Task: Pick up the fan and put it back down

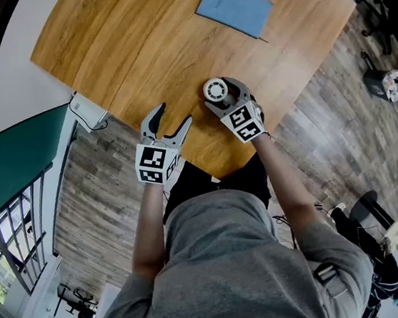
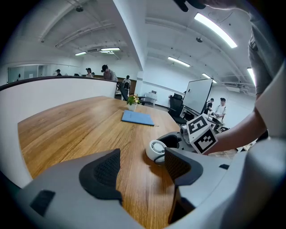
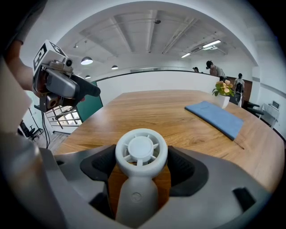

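Note:
A small white handheld fan rests near the front edge of the wooden table, its handle pointing back at me. My right gripper is open, with the fan's round head between its jaws; the pads sit close on either side and I see no clear squeeze. In the left gripper view the fan lies on the wood with the right gripper behind it. My left gripper is open and empty at the table edge, left of the fan, its dark pads wide apart.
A blue notebook lies at the far side of the table. A small flower pot stands beyond it. The table edge runs just under both grippers, with wooden floor below. A green partition stands to the left, and people stand far off.

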Available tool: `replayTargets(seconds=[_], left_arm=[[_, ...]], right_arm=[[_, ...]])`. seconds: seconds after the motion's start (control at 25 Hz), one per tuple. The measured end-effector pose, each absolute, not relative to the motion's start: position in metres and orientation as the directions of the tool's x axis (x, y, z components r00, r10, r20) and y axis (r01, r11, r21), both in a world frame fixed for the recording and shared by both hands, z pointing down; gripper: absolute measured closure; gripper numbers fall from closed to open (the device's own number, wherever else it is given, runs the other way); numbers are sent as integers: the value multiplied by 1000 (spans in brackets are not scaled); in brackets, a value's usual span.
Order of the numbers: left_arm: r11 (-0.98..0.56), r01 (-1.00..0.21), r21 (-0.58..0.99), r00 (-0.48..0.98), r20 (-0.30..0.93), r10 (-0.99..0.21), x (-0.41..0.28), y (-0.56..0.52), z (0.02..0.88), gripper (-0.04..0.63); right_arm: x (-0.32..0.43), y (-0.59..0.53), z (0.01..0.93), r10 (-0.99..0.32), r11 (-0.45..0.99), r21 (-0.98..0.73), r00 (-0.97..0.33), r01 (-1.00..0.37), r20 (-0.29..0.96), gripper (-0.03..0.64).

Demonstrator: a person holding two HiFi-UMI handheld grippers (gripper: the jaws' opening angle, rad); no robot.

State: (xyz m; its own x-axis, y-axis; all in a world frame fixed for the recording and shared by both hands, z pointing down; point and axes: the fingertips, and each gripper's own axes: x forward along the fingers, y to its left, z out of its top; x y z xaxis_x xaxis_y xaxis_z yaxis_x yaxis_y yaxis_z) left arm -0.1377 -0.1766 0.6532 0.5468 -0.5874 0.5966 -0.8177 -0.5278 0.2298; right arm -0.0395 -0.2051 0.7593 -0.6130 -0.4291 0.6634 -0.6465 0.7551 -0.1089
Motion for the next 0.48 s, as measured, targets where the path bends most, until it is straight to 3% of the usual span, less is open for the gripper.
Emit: replayTargets(seconds=[0.48], left_arm=[[-531,-811,246,556,607,-567,-138,-173,662,285]], right_arm=[[-42,-205,763,-504,749,4,-567,-662,651,242]])
